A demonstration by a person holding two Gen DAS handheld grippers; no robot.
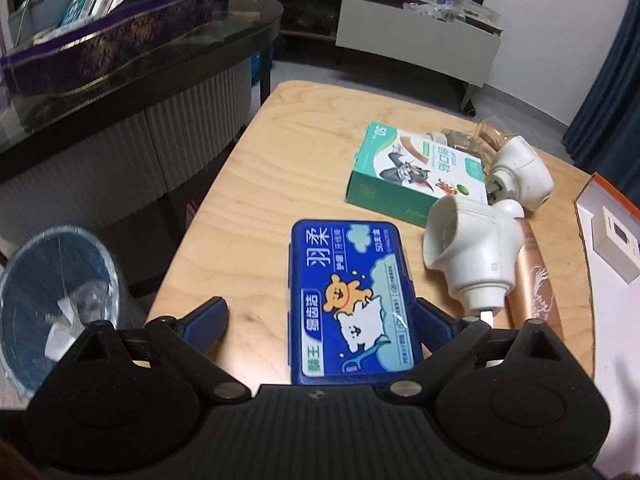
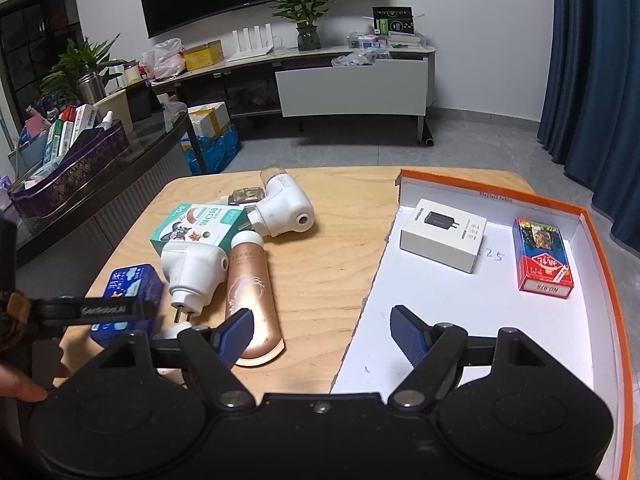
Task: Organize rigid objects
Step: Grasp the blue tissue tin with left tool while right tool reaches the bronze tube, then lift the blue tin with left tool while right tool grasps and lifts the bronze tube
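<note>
Wooden table (image 1: 248, 200) in a living room. My left gripper (image 1: 320, 320) has its jaws spread wide around the blue floss case (image 1: 352, 300), whose long axis runs straight ahead between them; the right finger seems to touch it, the left does not. My right gripper (image 2: 320, 332) hangs with jaws apart over the edge of the orange-rimmed tray (image 2: 600, 248), which holds a white charger box (image 2: 442, 234) and a card pack (image 2: 542, 258).

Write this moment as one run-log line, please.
left hand-held gripper: open around blue floss case | right hand-held gripper: open, empty | orange-rimmed tray: two boxes
</note>
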